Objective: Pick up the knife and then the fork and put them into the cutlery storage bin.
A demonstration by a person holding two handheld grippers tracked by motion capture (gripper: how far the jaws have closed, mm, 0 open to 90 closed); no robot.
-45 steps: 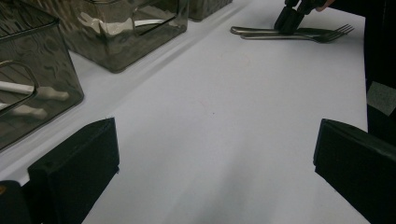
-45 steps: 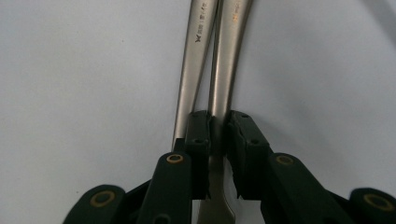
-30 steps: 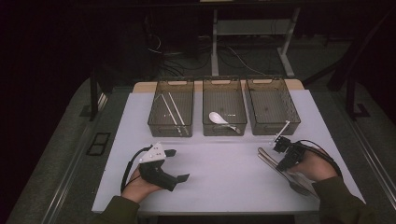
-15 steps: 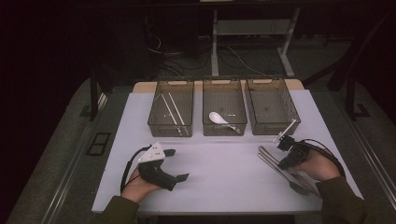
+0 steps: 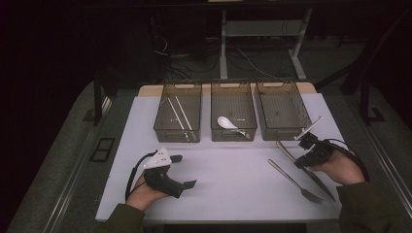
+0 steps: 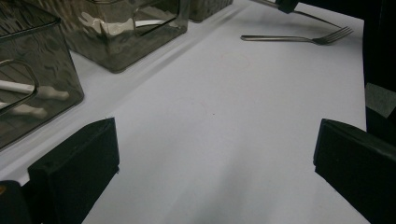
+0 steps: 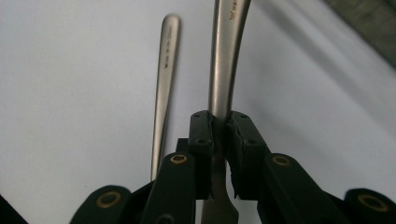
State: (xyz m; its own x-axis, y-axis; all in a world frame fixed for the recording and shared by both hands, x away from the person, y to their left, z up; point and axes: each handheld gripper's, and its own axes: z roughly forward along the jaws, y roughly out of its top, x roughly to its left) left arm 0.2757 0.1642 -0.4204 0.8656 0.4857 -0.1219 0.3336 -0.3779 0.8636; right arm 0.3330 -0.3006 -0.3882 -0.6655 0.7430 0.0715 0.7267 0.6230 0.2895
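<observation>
- While right gripper (image 7: pixel 219 140) pinches the knife (image 7: pixel 226 60) mid-handle, it could pivot and slip.
- Left gripper (image 6: pixel 215 163) idle, jaws apart, holding nothing.

Steel knife (image 7: pixel 223 70), handle clamped in right gripper (image 7: pixel 219 135), above white table (image 5: pixel 233 170).

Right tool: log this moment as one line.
right tool: shut on knife | left tool: open, idle | fork: on table
</observation>
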